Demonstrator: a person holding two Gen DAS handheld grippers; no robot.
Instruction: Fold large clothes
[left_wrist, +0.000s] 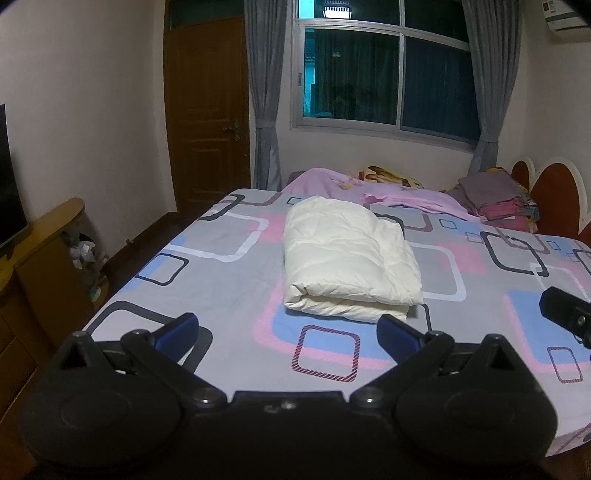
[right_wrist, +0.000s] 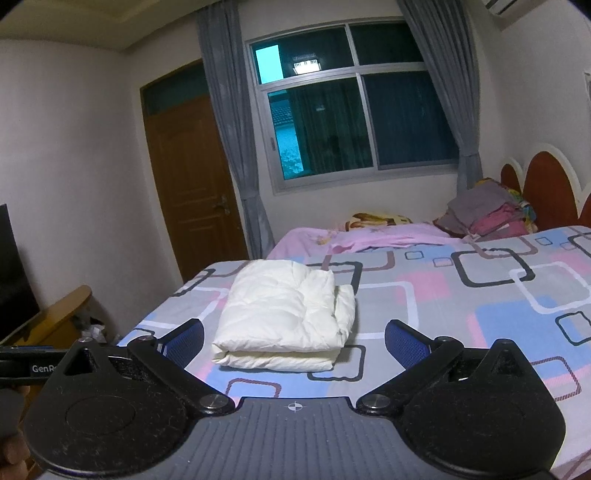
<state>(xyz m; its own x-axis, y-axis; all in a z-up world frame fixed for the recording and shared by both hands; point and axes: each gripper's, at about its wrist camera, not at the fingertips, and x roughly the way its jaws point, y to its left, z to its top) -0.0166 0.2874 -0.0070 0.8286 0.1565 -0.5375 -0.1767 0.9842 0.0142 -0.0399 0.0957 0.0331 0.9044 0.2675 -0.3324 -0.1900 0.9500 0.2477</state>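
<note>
A cream-white padded garment (left_wrist: 347, 258) lies folded into a thick rectangular bundle on the patterned bed sheet (left_wrist: 221, 273); the right wrist view shows the same bundle (right_wrist: 288, 317). My left gripper (left_wrist: 288, 332) hovers open just short of the bundle's near edge, nothing between its blue pads. My right gripper (right_wrist: 295, 343) is open too, its fingers spread either side of the bundle's near end without touching it. A black part of the right gripper (left_wrist: 569, 314) shows at the right edge of the left wrist view.
A pink blanket (left_wrist: 369, 188) and a stack of folded clothes (left_wrist: 498, 203) lie at the bed's far side by the red headboard (left_wrist: 554, 195). A wooden cabinet (left_wrist: 40, 266) with a dark screen stands left of the bed. A door and a curtained window are behind.
</note>
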